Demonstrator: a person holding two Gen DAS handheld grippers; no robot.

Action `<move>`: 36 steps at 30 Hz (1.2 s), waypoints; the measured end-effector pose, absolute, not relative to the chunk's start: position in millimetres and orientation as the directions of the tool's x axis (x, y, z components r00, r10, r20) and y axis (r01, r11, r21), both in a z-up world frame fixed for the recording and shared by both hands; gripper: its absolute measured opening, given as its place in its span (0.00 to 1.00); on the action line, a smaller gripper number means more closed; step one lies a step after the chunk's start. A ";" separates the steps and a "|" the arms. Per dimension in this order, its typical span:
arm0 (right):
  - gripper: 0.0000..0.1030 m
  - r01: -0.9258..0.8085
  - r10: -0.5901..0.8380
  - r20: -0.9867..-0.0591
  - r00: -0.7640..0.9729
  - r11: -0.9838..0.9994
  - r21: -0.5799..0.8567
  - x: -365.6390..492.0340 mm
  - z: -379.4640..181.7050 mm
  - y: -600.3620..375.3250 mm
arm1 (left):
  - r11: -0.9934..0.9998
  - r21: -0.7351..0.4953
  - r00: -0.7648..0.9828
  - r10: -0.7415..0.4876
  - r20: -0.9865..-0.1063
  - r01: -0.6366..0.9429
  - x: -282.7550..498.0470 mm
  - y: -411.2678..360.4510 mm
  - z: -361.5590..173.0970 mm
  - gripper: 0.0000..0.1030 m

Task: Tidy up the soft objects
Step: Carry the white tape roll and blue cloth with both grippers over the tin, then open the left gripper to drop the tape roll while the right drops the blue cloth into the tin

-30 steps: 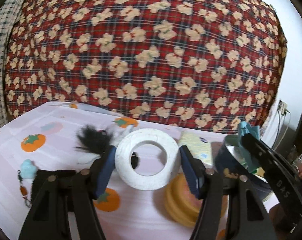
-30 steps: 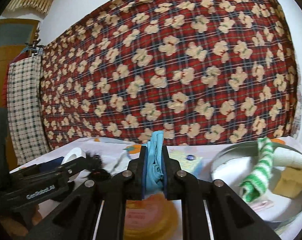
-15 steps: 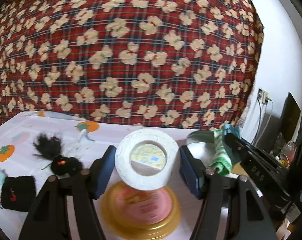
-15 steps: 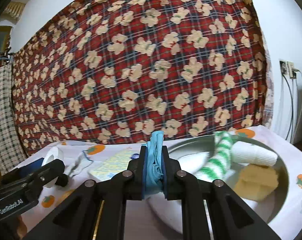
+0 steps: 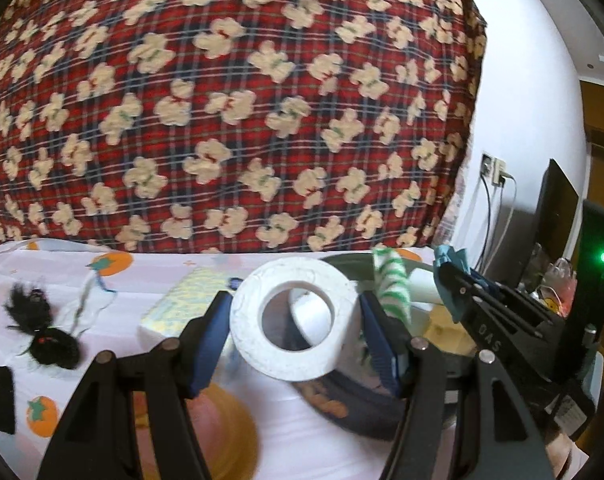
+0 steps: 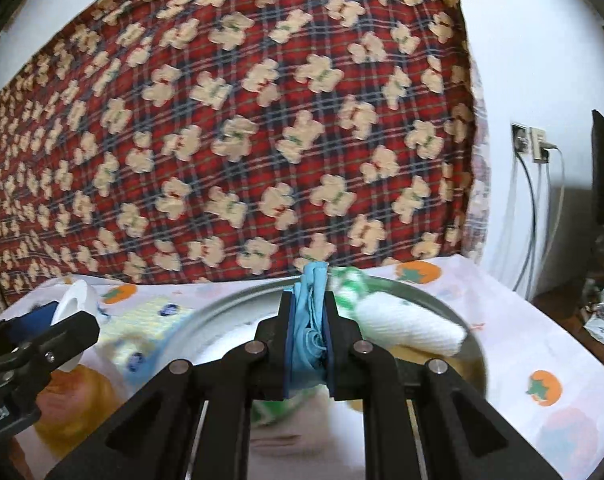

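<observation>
Left gripper [image 5: 296,330]: two matte black plastic arms with open triangular cut-outs, each bearing round silver screw heads, ending in dark blue pads [image 5: 210,344]. Right gripper [image 6: 308,344]: the same black frame, silver screws and blue pads; its side shows raised lettering, partly legible.

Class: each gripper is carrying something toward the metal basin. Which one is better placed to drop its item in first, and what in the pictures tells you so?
Probably the right gripper: its blue cloth hangs over the metal basin. The left gripper holds the white tape roll near the basin's front wall.
</observation>
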State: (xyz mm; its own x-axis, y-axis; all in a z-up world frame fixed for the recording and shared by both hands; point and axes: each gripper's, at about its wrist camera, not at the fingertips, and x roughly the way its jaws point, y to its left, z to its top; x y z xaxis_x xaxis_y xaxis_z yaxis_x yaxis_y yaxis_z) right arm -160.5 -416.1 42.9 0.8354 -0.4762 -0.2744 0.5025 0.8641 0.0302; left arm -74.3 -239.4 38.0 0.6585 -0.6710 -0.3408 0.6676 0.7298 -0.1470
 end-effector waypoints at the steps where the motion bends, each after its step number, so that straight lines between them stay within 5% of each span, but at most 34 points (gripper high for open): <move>1: 0.13 0.510 -0.483 -0.279 0.830 0.860 0.029 -160.9 42.3 -420.6 | 0.724 -0.147 0.652 -0.677 -0.342 0.674 -75.2 -245.2 37.8 0.62; 29: 0.14 0.592 -0.552 -0.395 0.734 0.806 -0.027 -155.2 26.2 -478.6 | 0.708 -0.097 0.614 -0.665 -0.426 0.700 -72.7 -341.9 8.3 0.63; 31: 0.19 0.591 -0.545 -0.401 0.736 0.807 -0.013 -155.7 26.0 -479.4 | 0.707 -0.098 0.613 -0.667 -0.424 0.701 -72.5 -341.5 8.6 0.64; 32: 0.27 0.591 -0.545 -0.403 0.735 0.806 -0.011 -155.9 25.9 -479.4 | 0.706 -0.097 0.615 -0.668 -0.420 0.701 -73.1 -341.3 9.0 0.72; 36: 0.66 0.622 -0.578 -0.371 0.727 0.783 -0.003 -162.2 30.8 -478.3 | 0.722 -0.091 0.646 -0.662 -0.381 0.686 -77.9 -335.6 12.3 1.00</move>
